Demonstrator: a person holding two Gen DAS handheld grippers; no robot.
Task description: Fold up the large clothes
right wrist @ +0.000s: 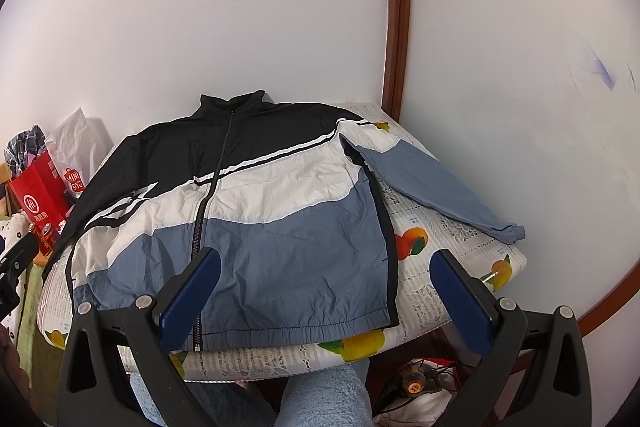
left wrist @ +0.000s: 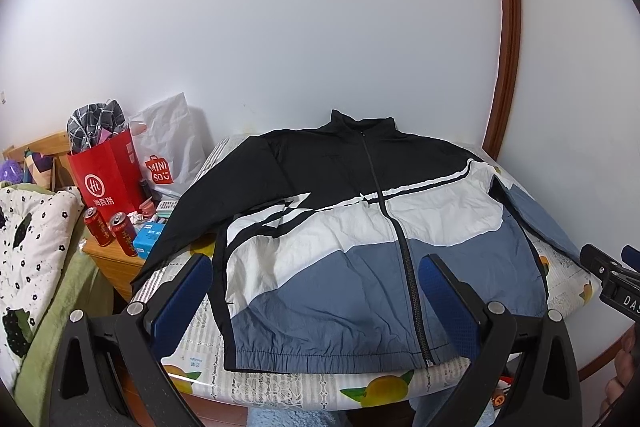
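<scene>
A crinkled nylon jacket (left wrist: 360,239) in black, white and blue panels lies flat, zipped, on a table (right wrist: 460,239) covered in fruit-print cloth. The left tool (left wrist: 316,307) and right tool (right wrist: 328,299) hover above its hem, both spread wide and empty.

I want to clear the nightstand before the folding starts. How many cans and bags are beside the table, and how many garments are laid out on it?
Red cans: 2
Bags: 2, a red paper bag and a white plastic bag
Jackets on the table: 1
Total: 5
</scene>
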